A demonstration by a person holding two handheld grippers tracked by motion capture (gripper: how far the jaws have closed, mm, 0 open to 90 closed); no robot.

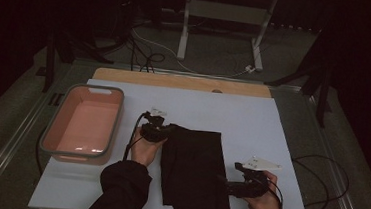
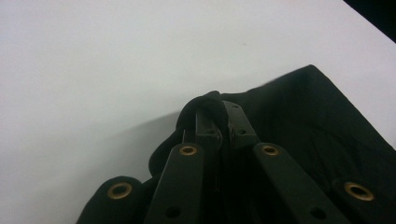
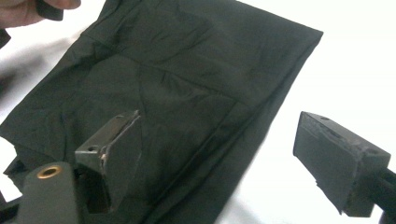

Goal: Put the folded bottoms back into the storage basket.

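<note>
A black cloth (image 1: 196,170) lies folded on the white table (image 1: 253,115), a little right of the middle. My left gripper (image 1: 168,131) is at the cloth's far left corner and is shut on it. In the left gripper view the jaws (image 2: 219,116) pinch a bunched fold of the cloth (image 2: 317,121), lifted slightly off the table. My right gripper (image 1: 225,183) sits low at the cloth's right edge near the front, jaws wide apart. In the right gripper view (image 3: 217,140) one jaw is over the cloth (image 3: 187,70), the other over bare table, gripping nothing.
A pink basin (image 1: 54,124) with a grey rim stands at the table's left side, nothing in it. A wooden strip (image 1: 175,81) runs along the far edge. Cables (image 1: 321,168) loop off the right side. A white metal stand (image 1: 225,15) is on the floor behind.
</note>
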